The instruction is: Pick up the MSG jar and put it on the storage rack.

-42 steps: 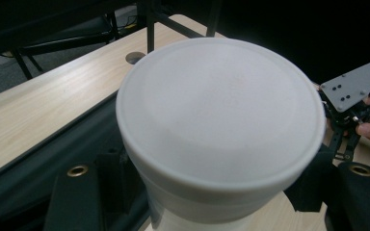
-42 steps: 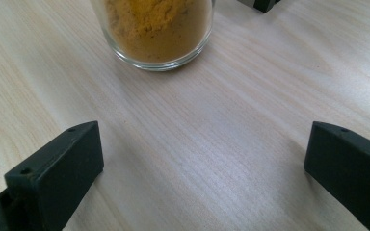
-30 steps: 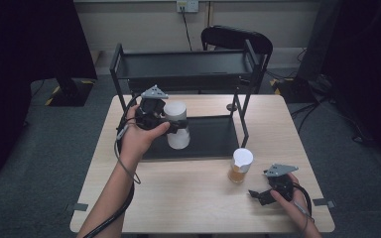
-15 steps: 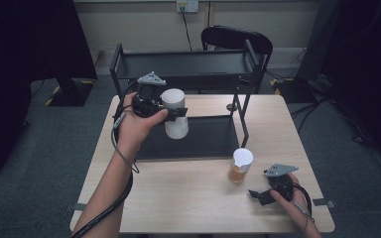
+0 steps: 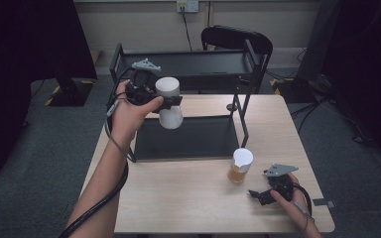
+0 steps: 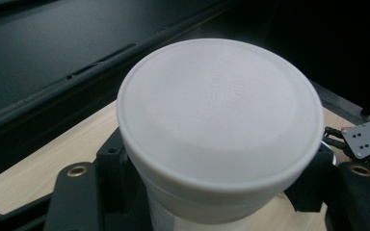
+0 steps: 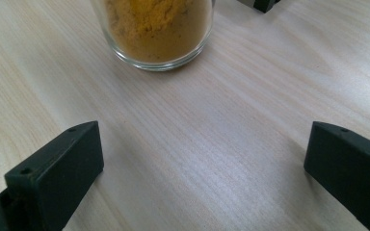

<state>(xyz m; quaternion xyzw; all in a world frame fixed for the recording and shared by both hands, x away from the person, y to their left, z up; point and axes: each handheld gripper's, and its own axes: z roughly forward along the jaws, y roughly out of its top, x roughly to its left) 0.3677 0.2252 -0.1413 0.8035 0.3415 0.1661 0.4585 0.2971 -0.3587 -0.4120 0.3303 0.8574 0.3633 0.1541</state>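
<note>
High view showed the white lidded plastic jar [image 5: 168,101] clamped between the left gripper [image 5: 164,102] fingers, above the black metal shelf rack [image 5: 188,136]. The right gripper [image 5: 262,194] fingers stood spread wide, empty, on the wooden table [image 5: 188,198], near the white-lidded glass jar of orange powder [image 5: 240,166].

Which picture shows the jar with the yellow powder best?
The high view: the whole jar of yellow powder stands on the table, white lid on, ahead of the right tongs. The right gripper view shows its glass bottom and the powder close up.
</note>
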